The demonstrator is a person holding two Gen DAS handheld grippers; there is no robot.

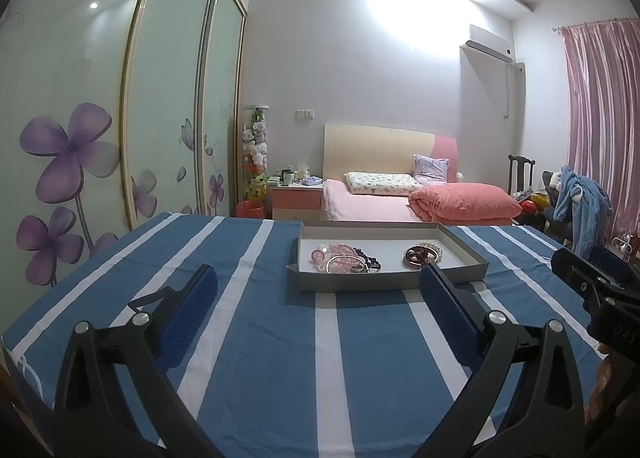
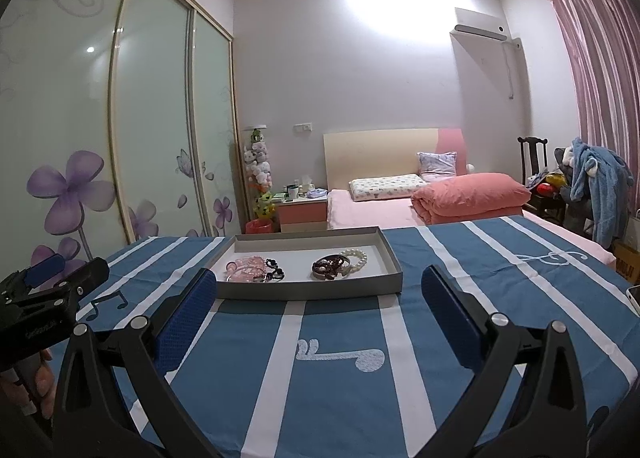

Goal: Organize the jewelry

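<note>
On the blue-and-white striped tablecloth (image 1: pixel 256 338), a shallow grey cardboard tray (image 1: pixel 384 281) lies with its long axis crosswise to both cameras, holding all the jewelry. Two clusters inside: pink bead bracelets (image 1: pixel 334 256) tangled with a dark bead strand (image 1: pixel 370 260) toward the tray's left; a dark red bracelet (image 1: pixel 418 256) touching a white pearl bracelet (image 1: pixel 433 248) toward its right. Left gripper (image 1: pixel 318 278): jaws wide, nothing between them, tray ahead and slightly right of its centreline. Right gripper (image 2: pixel 318 278): also spread wide and empty, tray ahead and a little left, near wall just beyond the fingertips. Both sit short of the tray; neither touches it. Judgement: right gripper looks better placed for the pearl and dark red pair (image 2: pixel 340 262), left for the pink cluster (image 2: pixel 248 268). Hard to make out: how many bracelets make up each cluster, and which strands overlap or interlock. Near tray wall hides the floor just behind it. No separate compartments or destination visible.
</note>
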